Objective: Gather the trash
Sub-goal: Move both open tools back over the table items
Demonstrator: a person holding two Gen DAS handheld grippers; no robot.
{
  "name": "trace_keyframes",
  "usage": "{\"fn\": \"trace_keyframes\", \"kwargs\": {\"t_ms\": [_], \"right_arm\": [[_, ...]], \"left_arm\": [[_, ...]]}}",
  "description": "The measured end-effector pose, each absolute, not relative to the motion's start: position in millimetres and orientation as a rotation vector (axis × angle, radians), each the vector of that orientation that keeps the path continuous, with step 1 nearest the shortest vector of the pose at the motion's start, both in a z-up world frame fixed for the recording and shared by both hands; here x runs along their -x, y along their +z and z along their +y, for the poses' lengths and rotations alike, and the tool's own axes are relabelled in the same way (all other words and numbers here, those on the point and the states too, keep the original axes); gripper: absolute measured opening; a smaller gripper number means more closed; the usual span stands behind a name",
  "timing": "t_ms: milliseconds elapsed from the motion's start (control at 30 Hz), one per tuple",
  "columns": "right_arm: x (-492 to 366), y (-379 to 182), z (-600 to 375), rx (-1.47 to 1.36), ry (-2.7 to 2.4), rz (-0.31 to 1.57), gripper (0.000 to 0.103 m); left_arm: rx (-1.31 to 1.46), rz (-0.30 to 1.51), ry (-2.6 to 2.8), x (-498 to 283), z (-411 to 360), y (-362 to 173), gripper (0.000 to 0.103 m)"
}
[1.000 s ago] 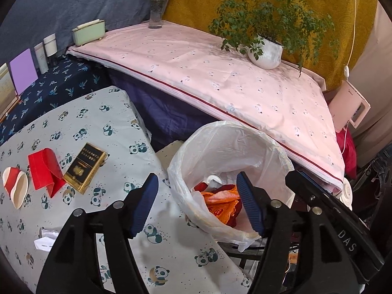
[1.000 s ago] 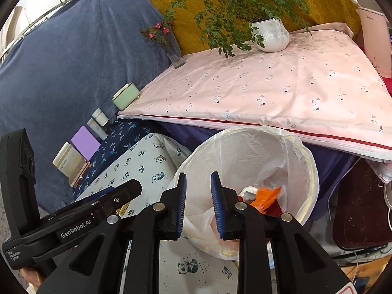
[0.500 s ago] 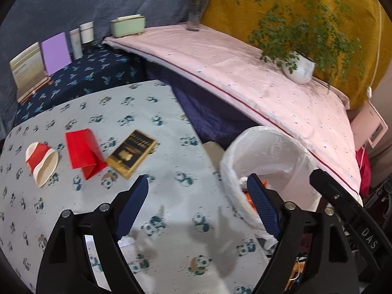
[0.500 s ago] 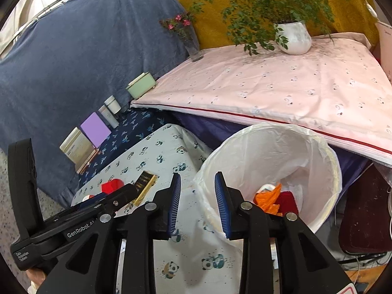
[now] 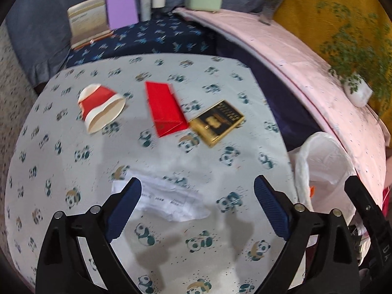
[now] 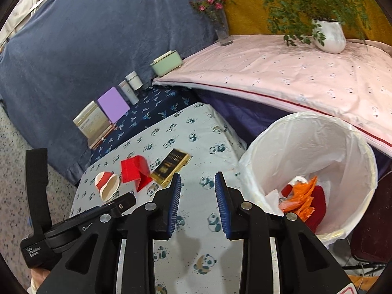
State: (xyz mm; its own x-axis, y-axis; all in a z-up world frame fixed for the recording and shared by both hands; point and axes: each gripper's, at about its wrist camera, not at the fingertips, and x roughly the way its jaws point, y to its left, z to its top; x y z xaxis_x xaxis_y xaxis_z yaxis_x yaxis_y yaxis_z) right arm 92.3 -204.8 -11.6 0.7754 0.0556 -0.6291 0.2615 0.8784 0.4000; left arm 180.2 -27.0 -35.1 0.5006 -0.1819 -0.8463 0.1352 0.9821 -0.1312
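Observation:
On the panda-print table (image 5: 171, 257) lie a crumpled white paper (image 5: 169, 199), a crushed red-and-white paper cup (image 5: 100, 109), a red folded packet (image 5: 165, 109) and a black-and-gold box (image 5: 216, 122). My left gripper (image 5: 197, 204) is open and empty, just above the white paper. The white-lined trash bin (image 6: 313, 161) stands off the table's right edge with orange and red trash inside. My right gripper (image 6: 198, 203) is open a little and empty, above the table beside the bin. The cup (image 6: 107, 186), packet (image 6: 134, 171) and box (image 6: 171, 167) also show in the right wrist view.
A pink-covered table (image 6: 294, 73) with a potted plant (image 6: 328, 34) and a flower vase (image 6: 221, 28) stands behind the bin. A dark blue surface (image 5: 147, 39) at the back holds books, two canisters and a green box (image 5: 203, 0).
My left gripper has swung left from over the bin to over the table, now above the white paper. My right gripper has opened slightly and shifted left off the bin's rim.

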Motion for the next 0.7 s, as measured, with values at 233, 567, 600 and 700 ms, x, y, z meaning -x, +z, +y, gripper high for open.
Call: {"fn": "trace_keyframes", "kwargs": {"t_ms": [233,567,600,700], "right_arm": [[-106,-21,-188,-0.481,-0.081,0.715,0.029],[-124,-37,-181,-0.476,-0.060,0.761,0.029],[-126,-38,-180,-0.475,-0.058,0.765,0.029],[-133,-42,-176,-0.468,-0.048,0.778,0.029]], "left_arm": [[0.140,1.160,-0.095,-192,-17,-68,0.089],[0.227,1.293,-0.001,-213,-9,-112,0.085],[0.218,1.282,-0.002,-213,-7,-112,0.080],[0.218,1.267,-0.035,-213,-1,-110,0.070]]}}
